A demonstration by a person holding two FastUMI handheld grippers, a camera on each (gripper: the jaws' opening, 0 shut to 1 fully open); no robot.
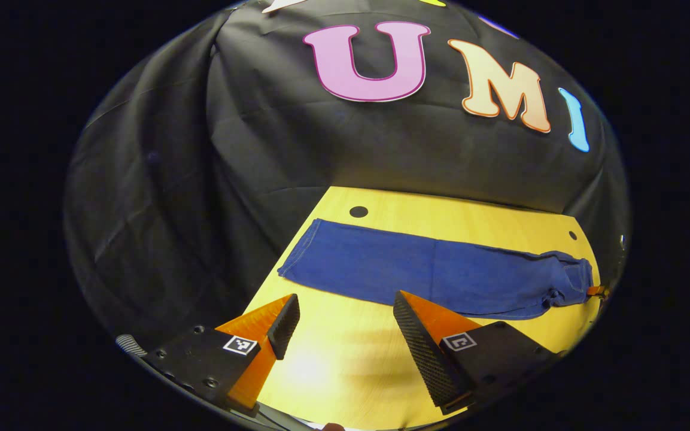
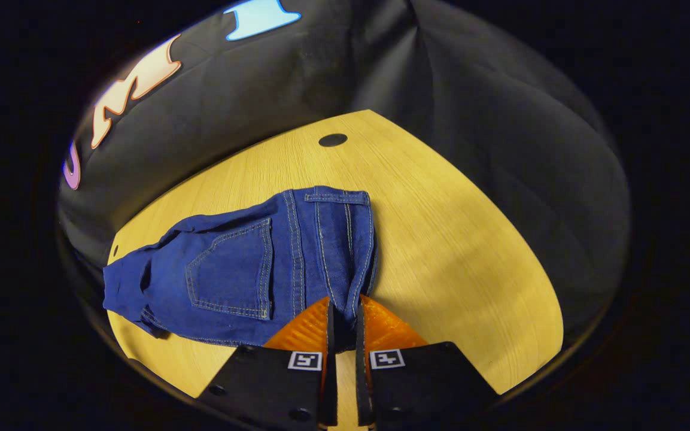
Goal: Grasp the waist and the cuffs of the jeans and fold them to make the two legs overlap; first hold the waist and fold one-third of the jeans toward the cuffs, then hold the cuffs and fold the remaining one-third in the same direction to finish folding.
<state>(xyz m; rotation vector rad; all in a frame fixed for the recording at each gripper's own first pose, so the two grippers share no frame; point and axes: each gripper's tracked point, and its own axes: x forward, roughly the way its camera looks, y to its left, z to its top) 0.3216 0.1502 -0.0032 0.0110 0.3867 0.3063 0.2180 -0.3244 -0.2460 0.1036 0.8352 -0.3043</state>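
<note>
In the left gripper view, my left claw hangs over the yellow wooden table with its two fingers spread wide apart and nothing between them. Just beyond the fingertips, the blue jeans lie flat as one long band across the table, with the cuff end at the left near a small dark round hole in the tabletop and the bunched waist end at the far right. At that far right end a small orange tip touches the denim; I cannot tell more about it from here.

In the right gripper view, my right claw is pressed nearly together, pinching the near edge of the jeans at the waist end. A stitched back pocket faces up just left of my fingers, and the waistband lies at the far end of the cloth. The denim rests on the table, wrinkled toward the left, where the legs run out of sight. Another dark round hole sits in the table beyond the waistband.
</note>
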